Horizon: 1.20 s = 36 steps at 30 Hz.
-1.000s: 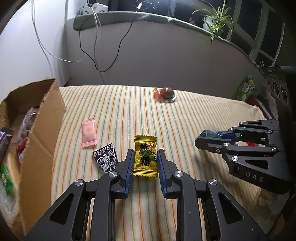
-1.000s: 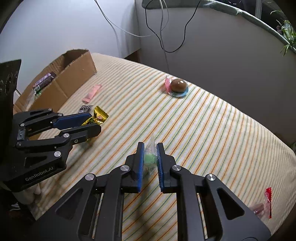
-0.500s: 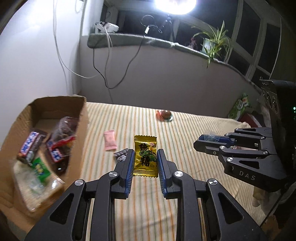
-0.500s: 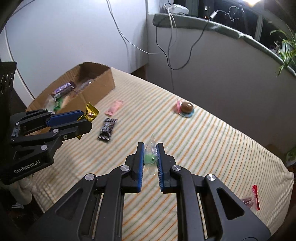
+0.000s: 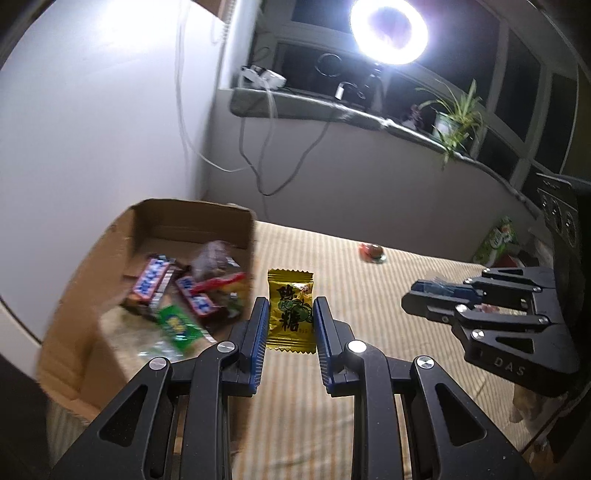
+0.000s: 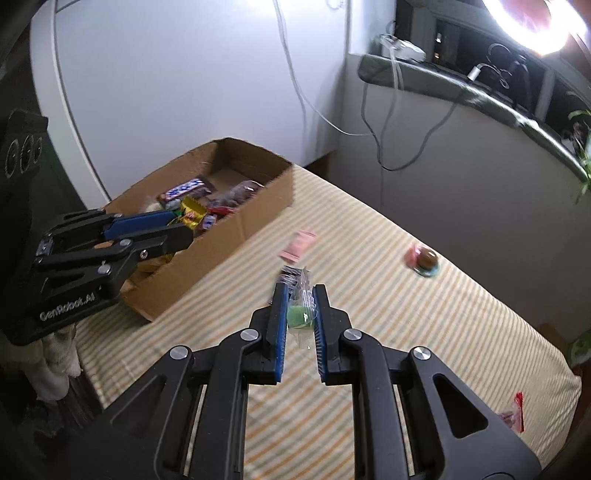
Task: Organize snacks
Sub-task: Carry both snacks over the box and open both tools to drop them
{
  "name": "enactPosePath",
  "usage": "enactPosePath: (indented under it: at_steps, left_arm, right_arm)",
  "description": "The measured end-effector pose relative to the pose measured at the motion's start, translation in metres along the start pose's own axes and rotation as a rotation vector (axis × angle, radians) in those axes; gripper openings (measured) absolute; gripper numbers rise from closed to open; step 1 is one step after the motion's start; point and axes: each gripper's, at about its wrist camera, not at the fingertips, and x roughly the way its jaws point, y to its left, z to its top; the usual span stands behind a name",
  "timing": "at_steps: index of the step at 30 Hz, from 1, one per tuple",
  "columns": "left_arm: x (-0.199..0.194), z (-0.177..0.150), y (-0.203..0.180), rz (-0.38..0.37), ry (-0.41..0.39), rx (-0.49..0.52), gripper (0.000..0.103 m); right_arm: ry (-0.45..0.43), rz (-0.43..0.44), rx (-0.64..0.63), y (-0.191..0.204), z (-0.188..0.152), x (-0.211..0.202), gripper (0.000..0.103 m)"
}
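Note:
My left gripper [image 5: 290, 308] is shut on a yellow candy packet [image 5: 290, 311] and holds it in the air beside the right wall of the cardboard box [image 5: 195, 221]. In the right wrist view the left gripper [image 6: 177, 229] hangs over the box [image 6: 229, 229] with the yellow packet [image 6: 192, 214]. My right gripper [image 6: 300, 297] is shut on a clear wrapper with a green sweet [image 6: 300, 315], raised above the striped cloth [image 6: 406, 332]. It also shows in the left wrist view [image 5: 432, 295]. The box holds several snack bars [image 5: 151, 280].
On the cloth lie a pink packet [image 6: 298, 246], a dark packet [image 6: 290, 275] partly behind my right fingers, a brown jelly cup [image 6: 424, 260] and a red-ended wrapper [image 6: 515, 415] near the right edge. A green bag [image 5: 496, 240] stands at the far right. A ring lamp [image 5: 388, 29] glares above.
Both grippers have risen and swung left toward the box with their sweets. The left gripper has gone from above the cloth to the box's edge. The box interior has come into view.

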Motion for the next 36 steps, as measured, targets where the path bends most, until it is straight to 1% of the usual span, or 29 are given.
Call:
enactPosePath:
  at_steps: [5, 21, 29, 36]
  left_arm:
    - [-0.009, 0.001, 0.021, 0.032, -0.018, -0.028, 0.023]
    - [-0.031, -0.007, 0.086, 0.132, -0.038, -0.110, 0.023]
    - [-0.031, -0.010, 0.103, 0.152, -0.031, -0.133, 0.023]
    - [-0.032, -0.010, 0.107, 0.162, -0.040, -0.146, 0.023]
  right_arm:
    - [-0.007, 0.024, -0.033, 0.023, 0.012, 0.005, 0.013]
    - [0.000, 0.104, -0.129, 0.084, 0.044, 0.031, 0.013]
    - [0.014, 0.138, -0.169, 0.109, 0.050, 0.044, 0.013]
    - [0.013, 0.148, -0.175, 0.114, 0.054, 0.047, 0.013]
